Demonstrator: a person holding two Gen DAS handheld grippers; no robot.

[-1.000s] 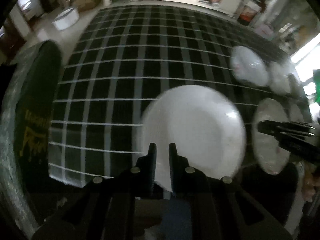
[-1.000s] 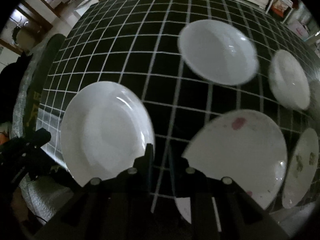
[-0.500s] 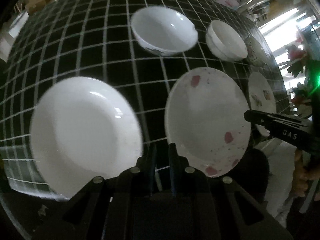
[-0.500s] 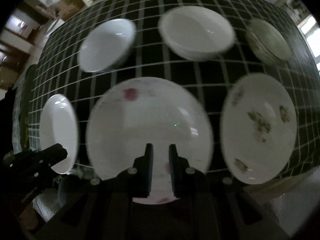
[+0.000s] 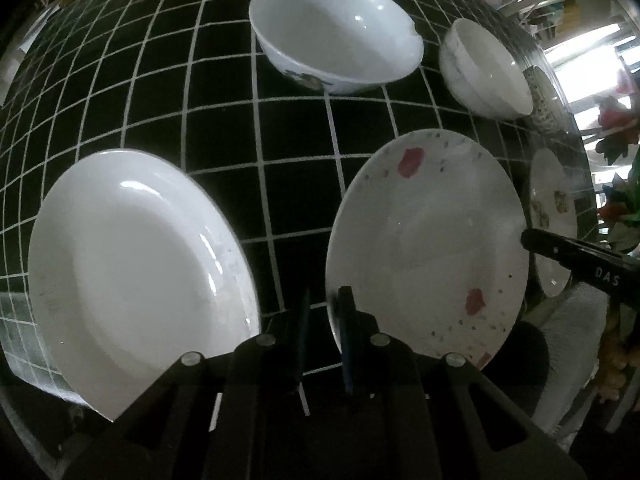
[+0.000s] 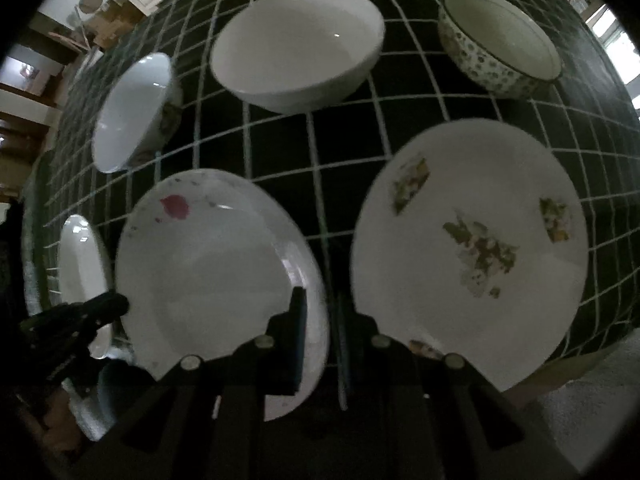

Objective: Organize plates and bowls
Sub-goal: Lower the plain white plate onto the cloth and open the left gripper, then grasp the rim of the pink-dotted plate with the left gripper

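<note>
Only the left wrist view takes in the whole plain white plate (image 5: 136,276) at the near left edge of the black grid tablecloth (image 5: 168,92); in the right wrist view it shows as a thin sliver. Only the right view shows the full face of the plate with green-yellow patches (image 6: 472,248) and the speckled bowl (image 6: 496,48) behind it. Both views share the pink-spotted plate (image 5: 424,248), the blue-marked white bowl (image 5: 336,36) and the plain white bowl (image 5: 484,68). The left gripper (image 5: 323,312) hangs over bare cloth between the white plate and the pink-spotted one, its jaws nearly closed on nothing. The right gripper (image 6: 320,312) hangs at the pink-spotted plate's right rim, jaws narrow; whether they pinch the rim I cannot tell.
</note>
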